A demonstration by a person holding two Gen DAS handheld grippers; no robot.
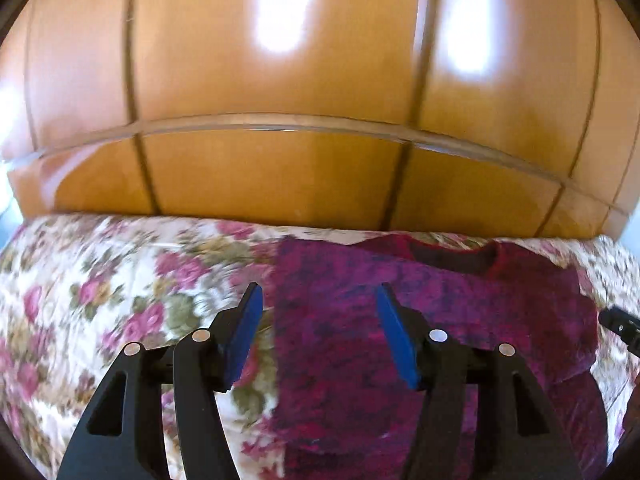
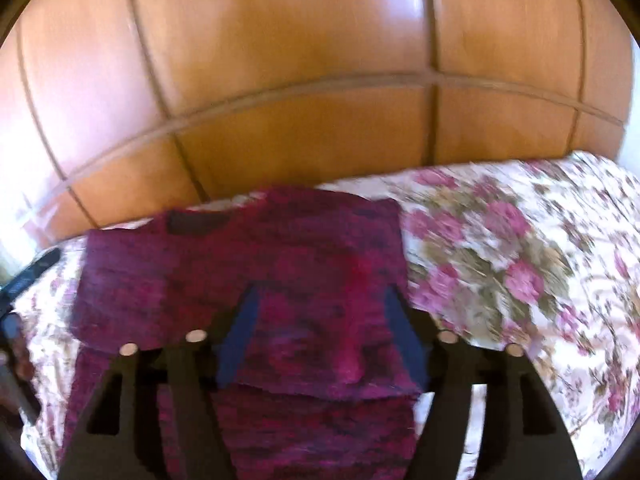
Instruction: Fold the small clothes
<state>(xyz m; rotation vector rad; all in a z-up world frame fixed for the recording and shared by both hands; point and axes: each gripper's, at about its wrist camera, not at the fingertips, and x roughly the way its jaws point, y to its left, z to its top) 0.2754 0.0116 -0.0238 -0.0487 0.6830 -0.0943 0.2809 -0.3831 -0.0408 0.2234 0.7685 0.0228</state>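
Observation:
A small magenta-and-dark mottled knit top (image 1: 420,320) lies flat on a floral bedspread (image 1: 120,280), neckline toward the wooden wardrobe. My left gripper (image 1: 318,300) is open and empty, hovering over the top's left edge. In the right wrist view the top (image 2: 240,272) has its right side folded inward, with a folded flap (image 2: 320,344) lying between the fingers. My right gripper (image 2: 320,304) is open above that flap. The views are blurred, so I cannot tell whether either gripper touches the cloth.
A glossy wooden wardrobe (image 1: 280,80) rises right behind the bed and also fills the right wrist view (image 2: 320,60). The right gripper's black tip (image 1: 620,322) shows at the right edge. The left gripper's black body (image 2: 24,276) shows at the left edge.

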